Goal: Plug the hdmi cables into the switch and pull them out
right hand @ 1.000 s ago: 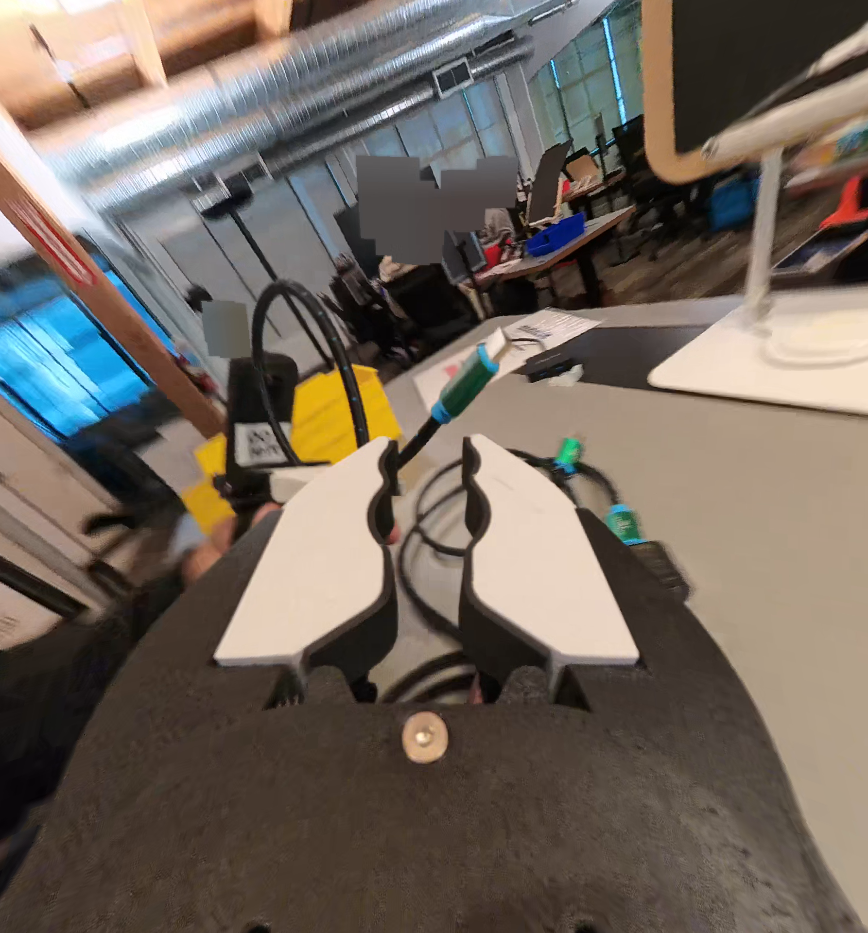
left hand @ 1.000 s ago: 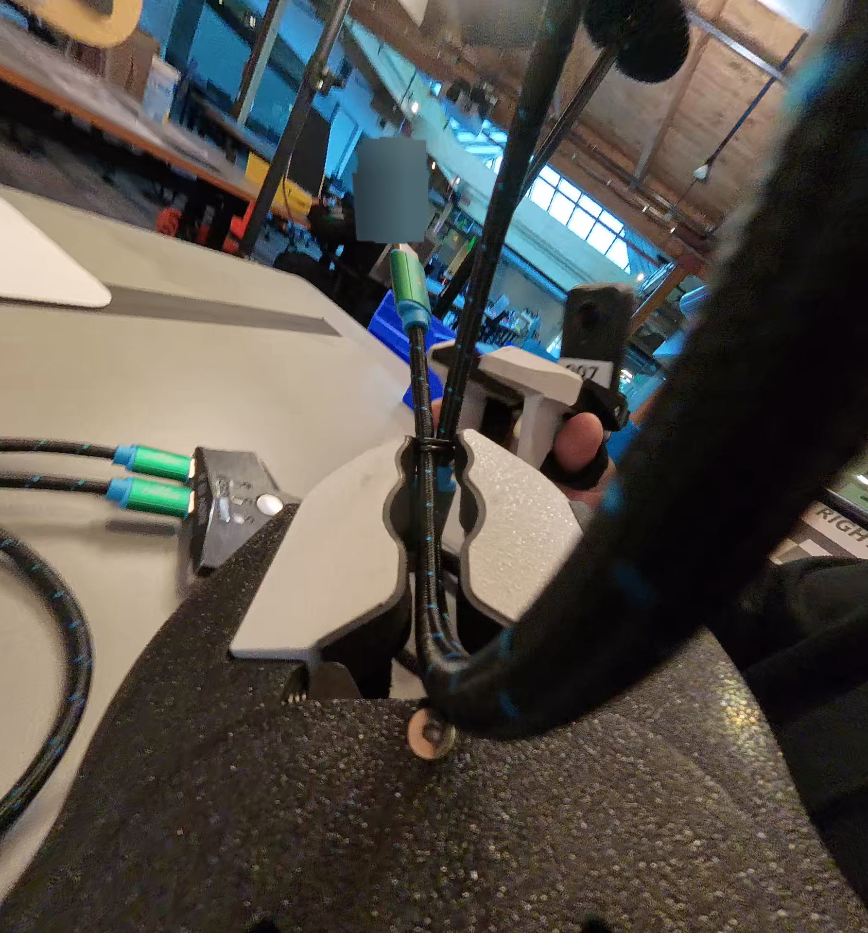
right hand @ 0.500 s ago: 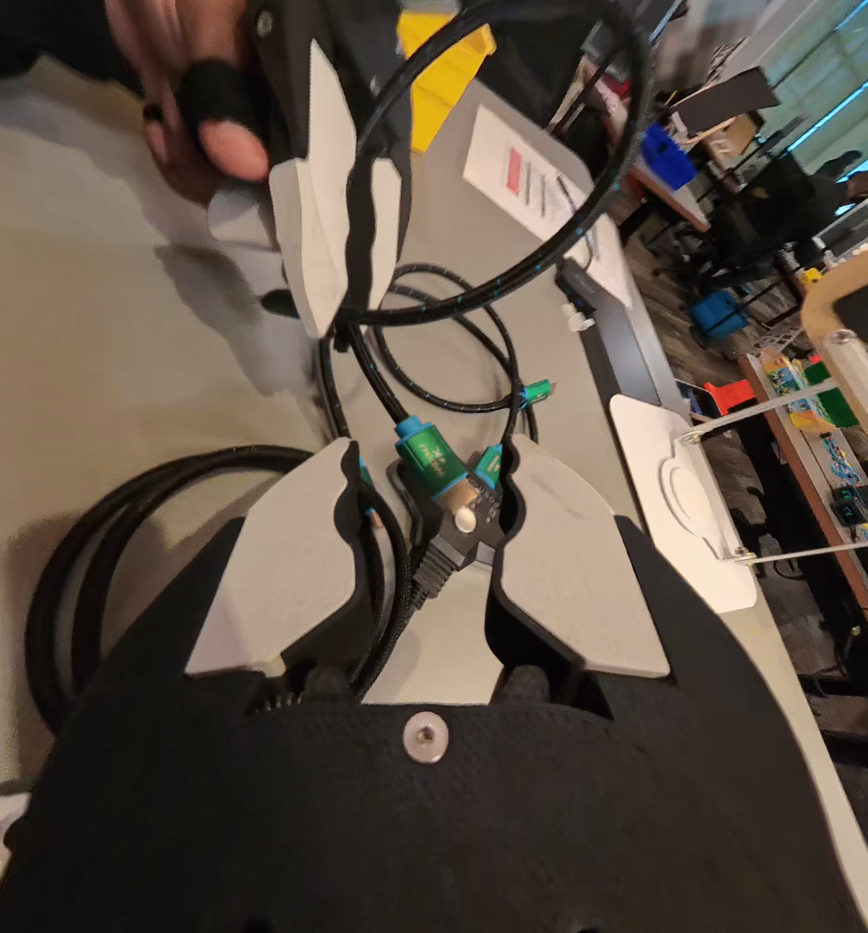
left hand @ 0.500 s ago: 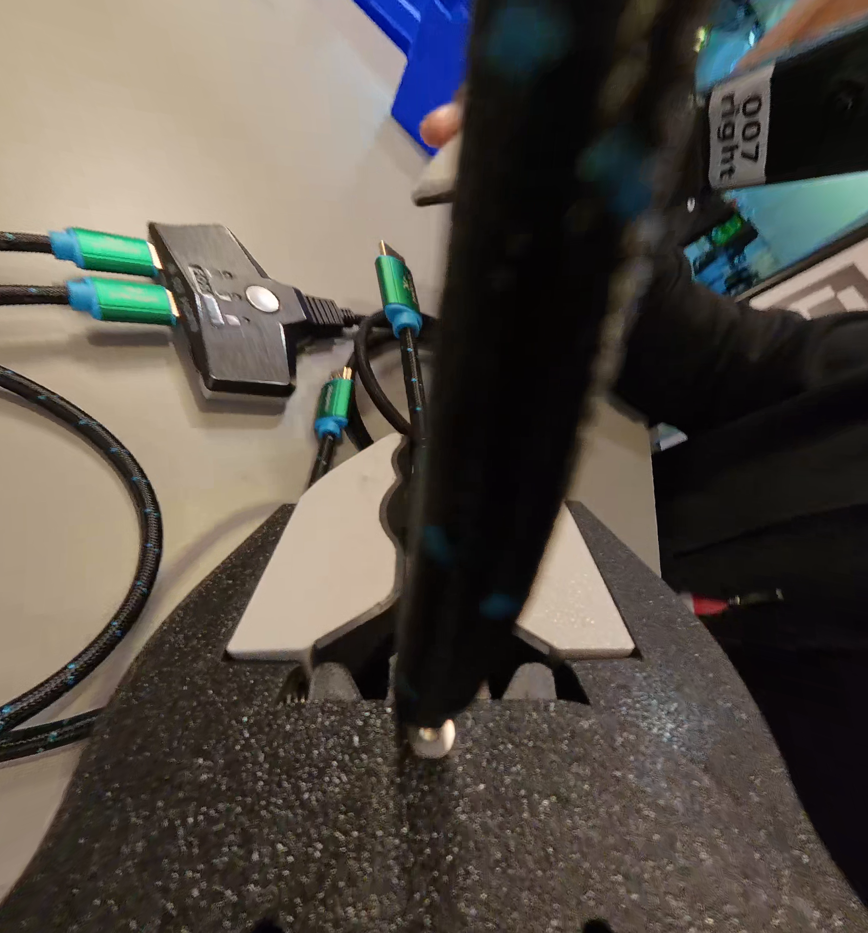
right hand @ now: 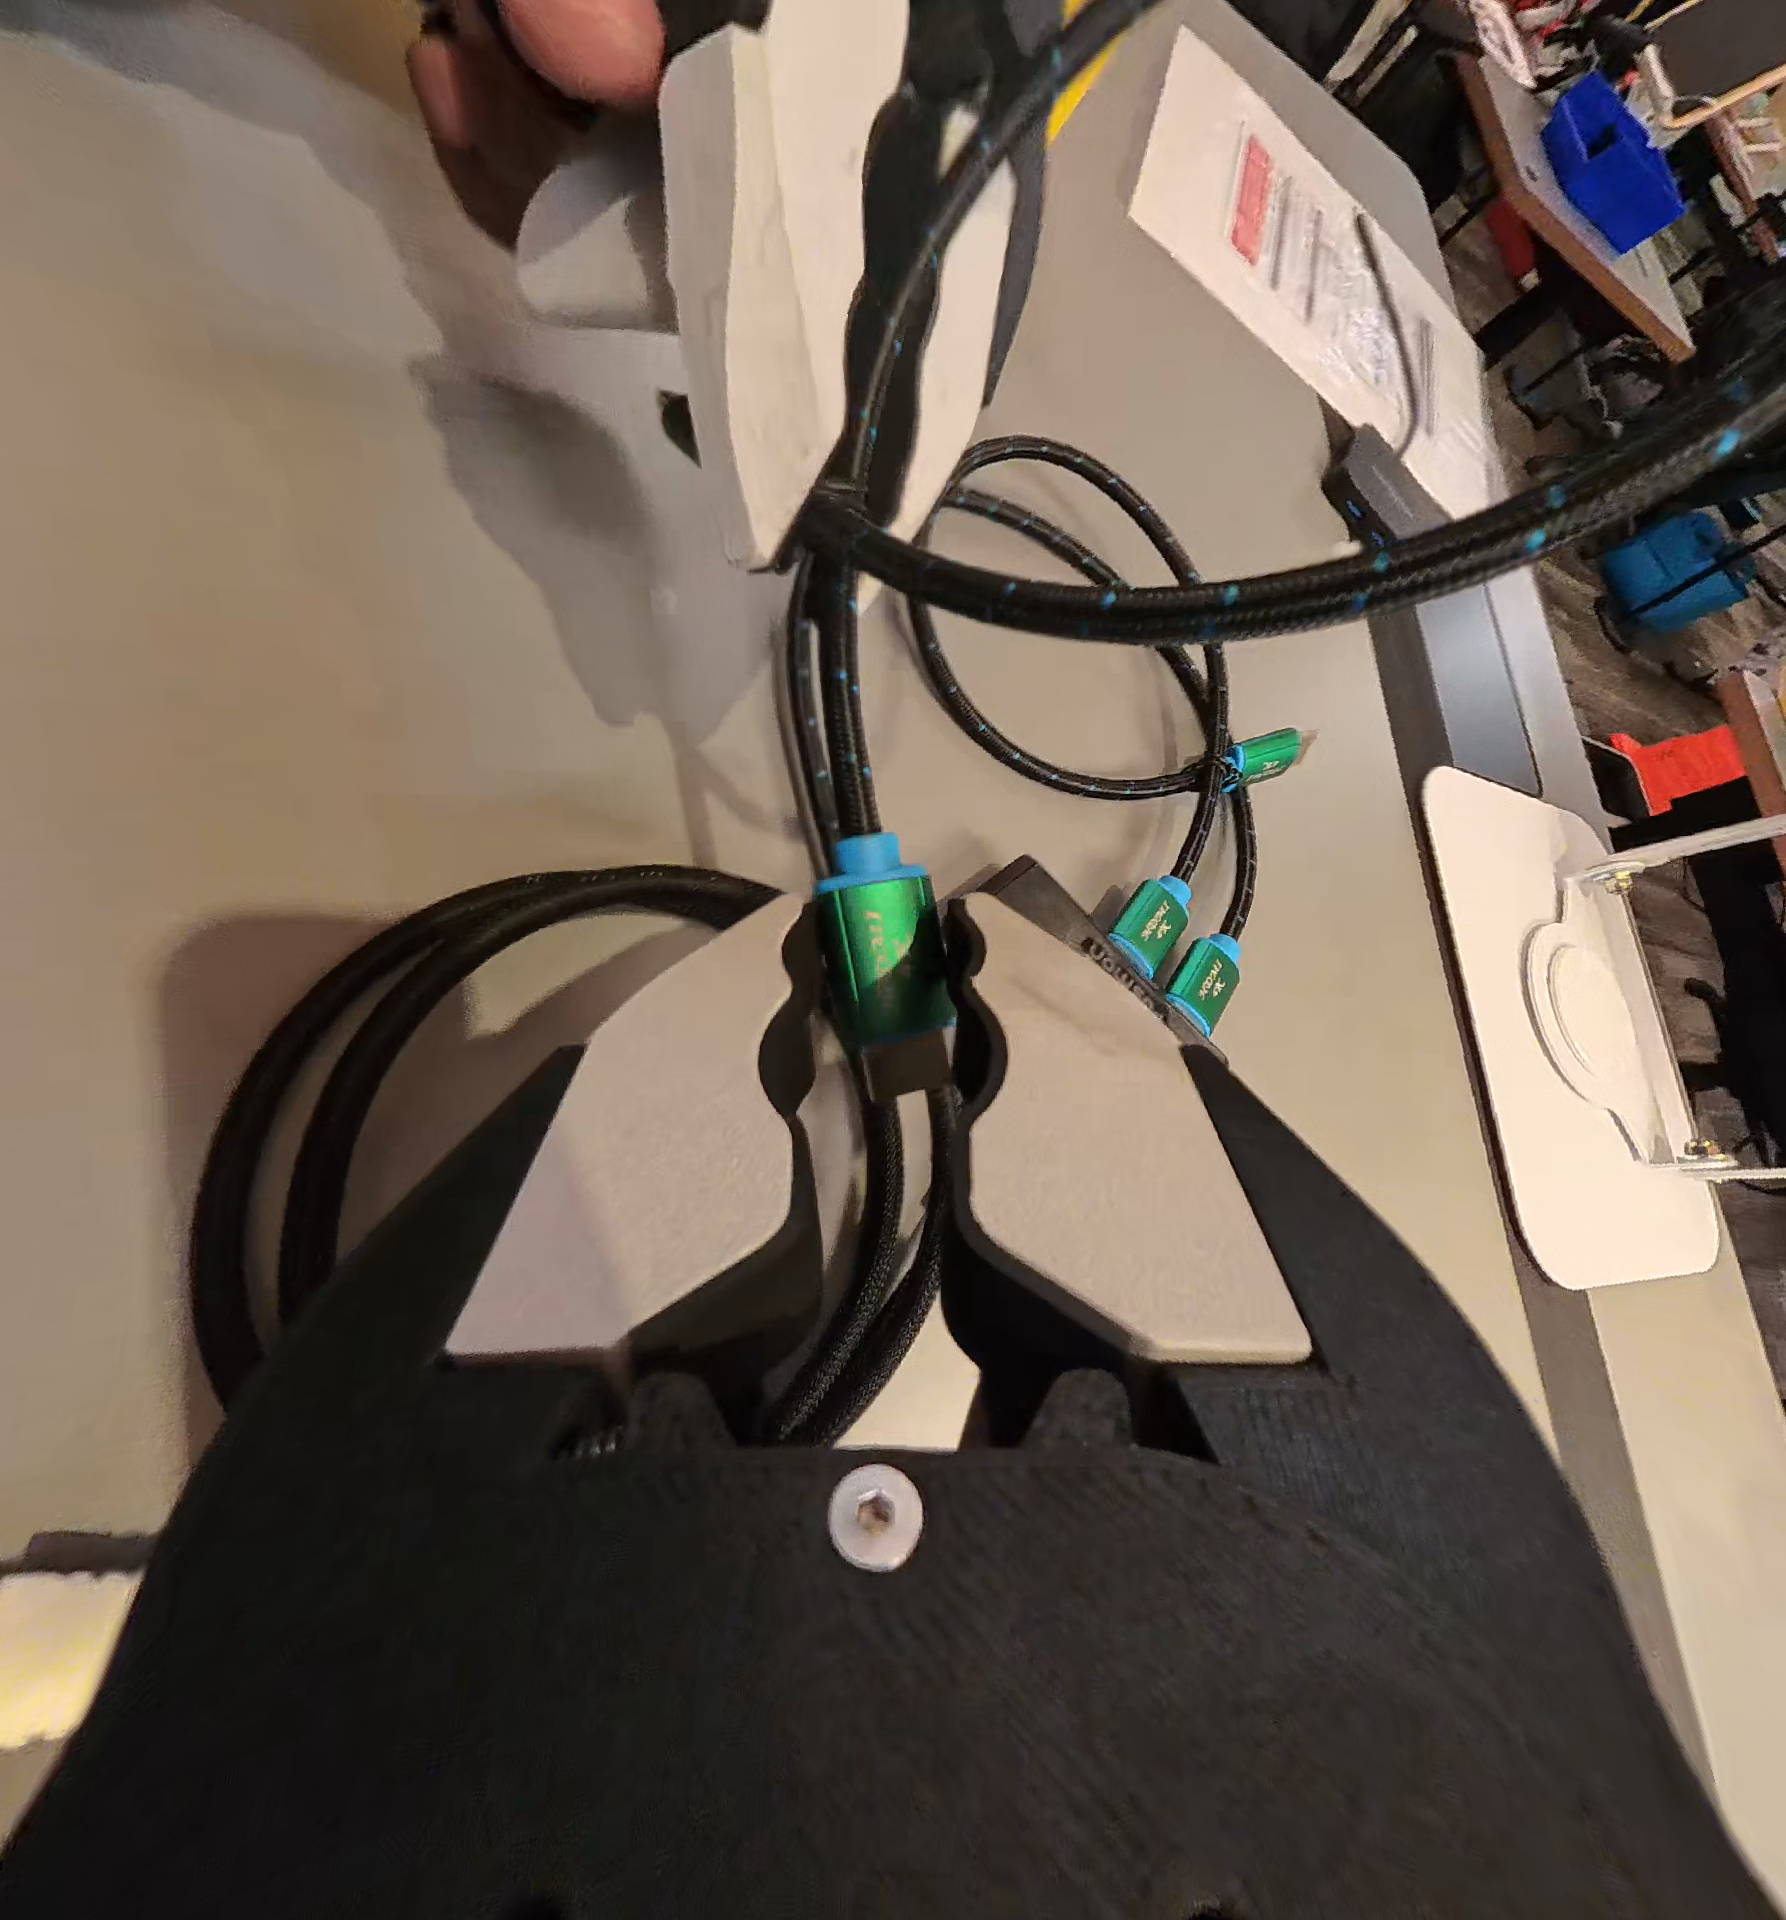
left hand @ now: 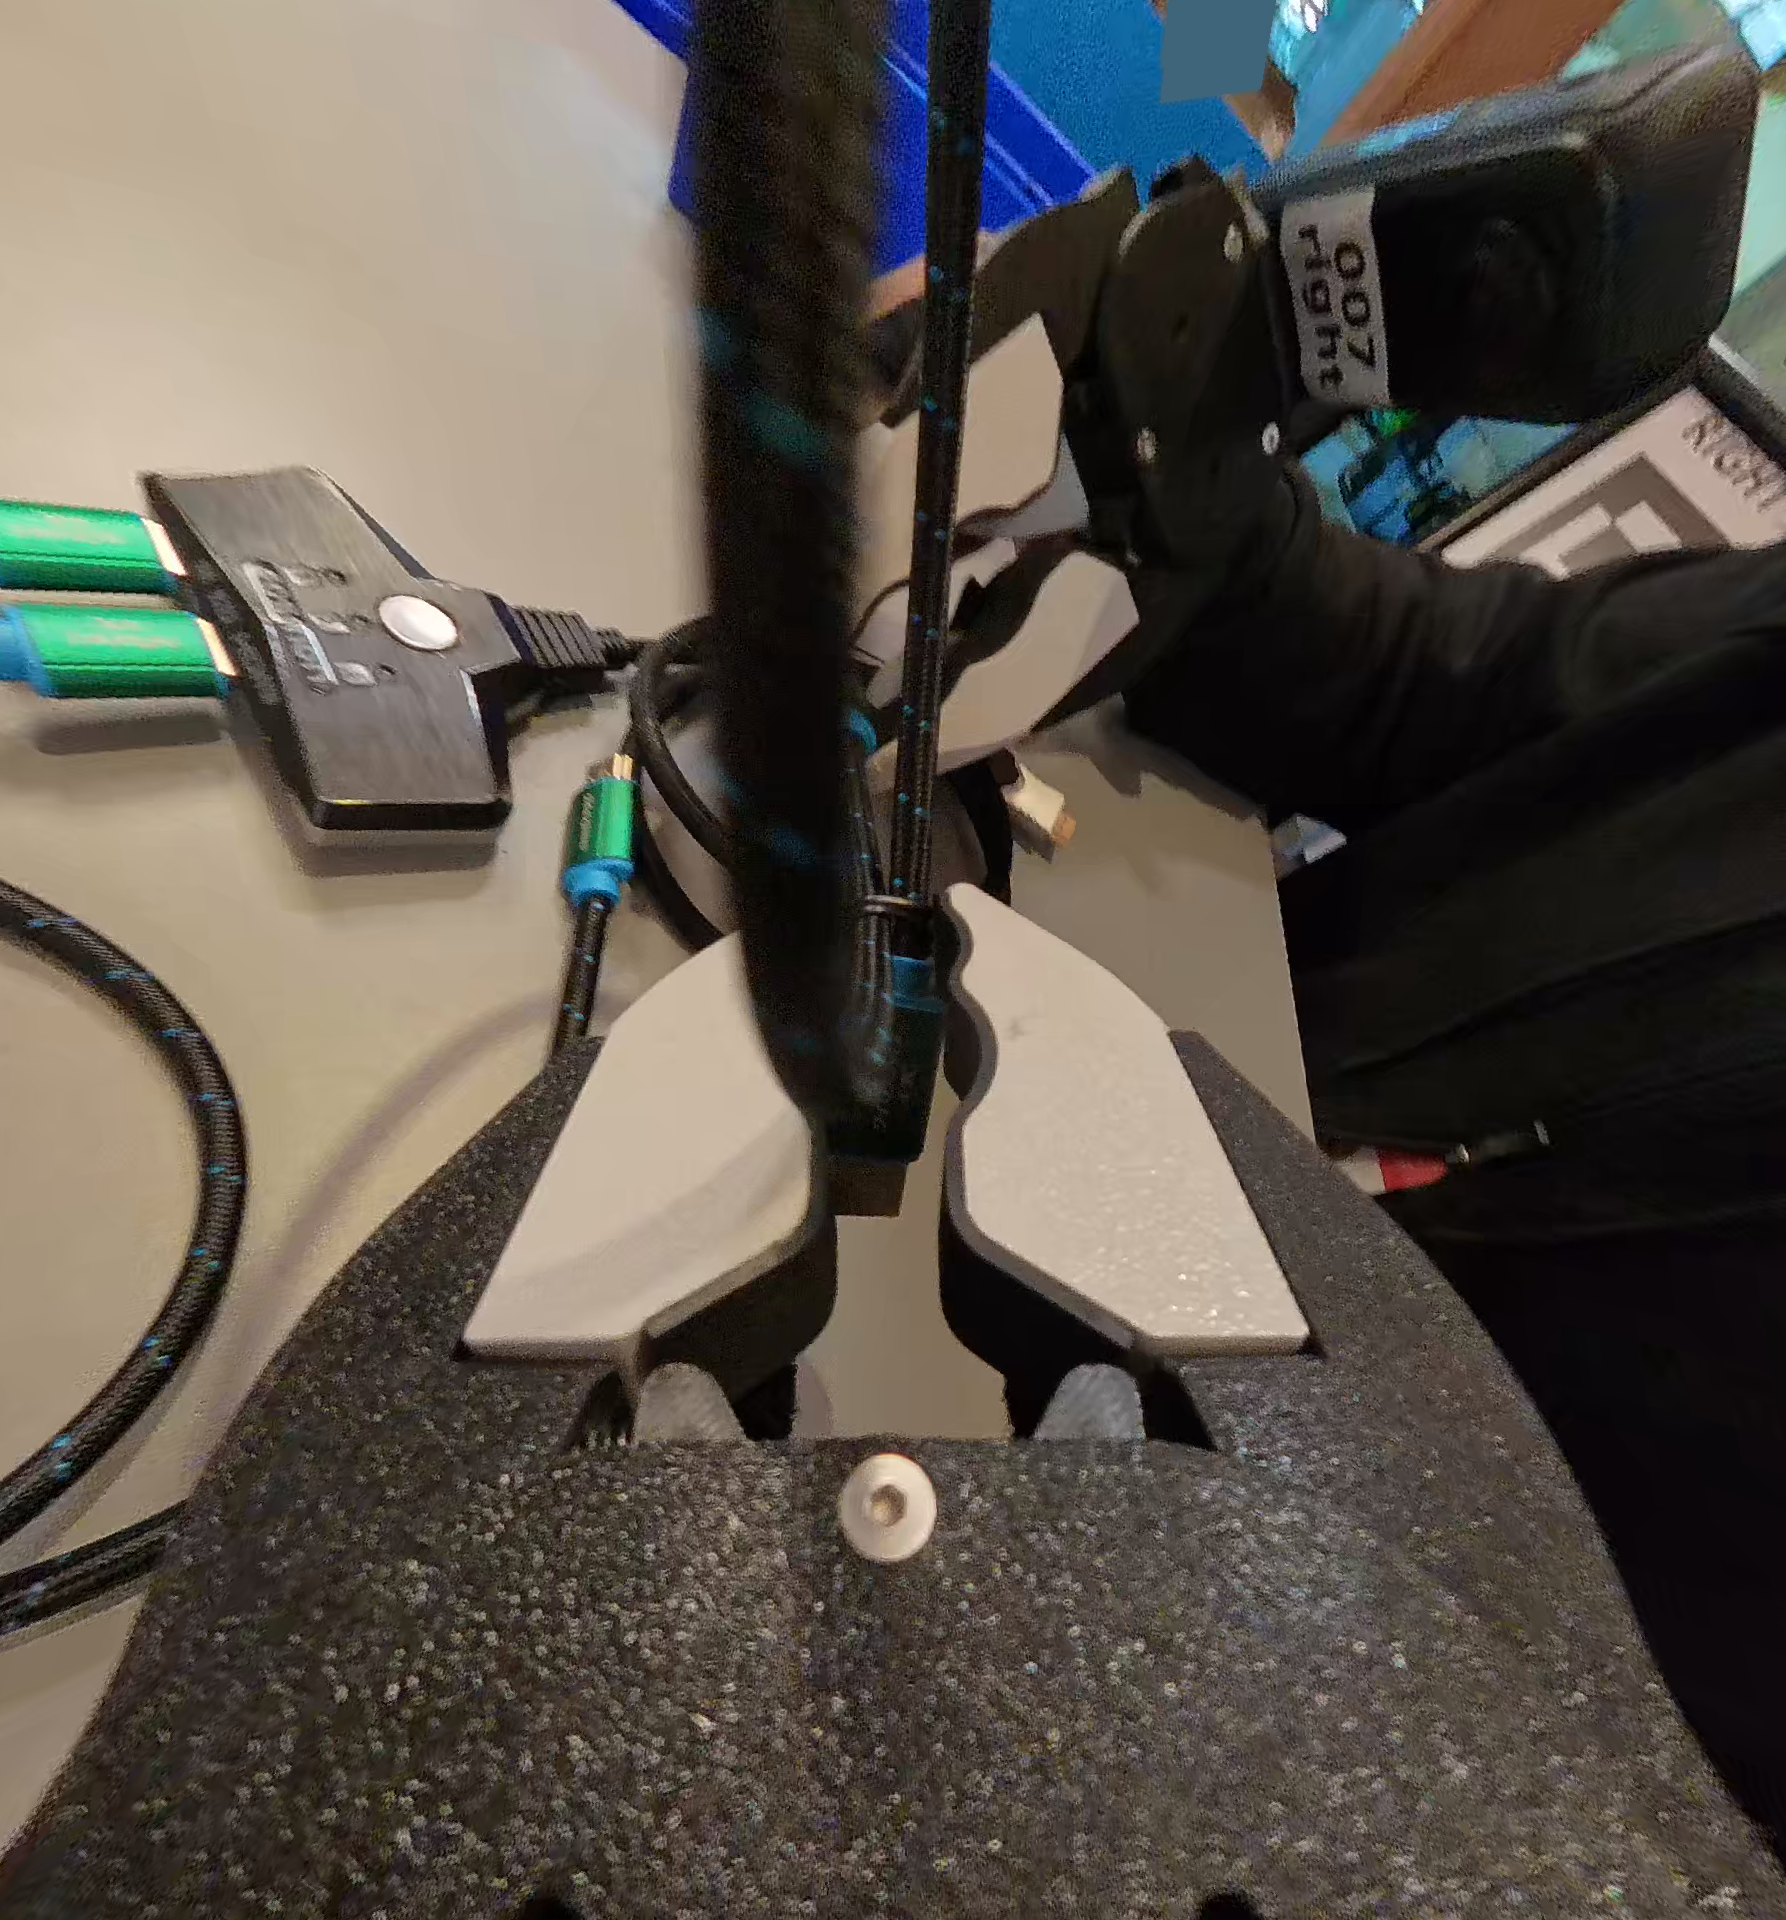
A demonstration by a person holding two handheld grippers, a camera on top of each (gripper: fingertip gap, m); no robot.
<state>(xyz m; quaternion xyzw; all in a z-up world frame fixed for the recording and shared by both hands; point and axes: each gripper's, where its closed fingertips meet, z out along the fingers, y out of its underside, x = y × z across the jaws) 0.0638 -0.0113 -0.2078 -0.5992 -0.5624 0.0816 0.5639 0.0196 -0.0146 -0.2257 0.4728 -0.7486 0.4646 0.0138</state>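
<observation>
While two green plugs sit seated side by side in the left edge of the black switch, lying flat on the grey table with their long axes running left-right and their metal tips pointing right into the ports, a third loose plug rests just right of the switch, its axis nearly upright in the left wrist view and its tip pointing away from the camera. Further right, the left gripper is closed on a tied bundle of braided cable, with a dark connector end hanging between its fingers; whether the pads pinch the connector itself or only the cord is hard to tell through the blur. On the far right, the right gripper clamps a fourth green plug across its body, long axis along the fingers, blue collar away from the camera and the dark tip pointing back toward the gripper's base. Most likely the cable is being handed over or re-gripped for insertion. The risks follow from the tangle: the stiff looped cord stretched between both grippers could drag the light switch across the table or tug a seated plug askew, and the held plug, facing away from the ports, would need turning before it could enter.
</observation>
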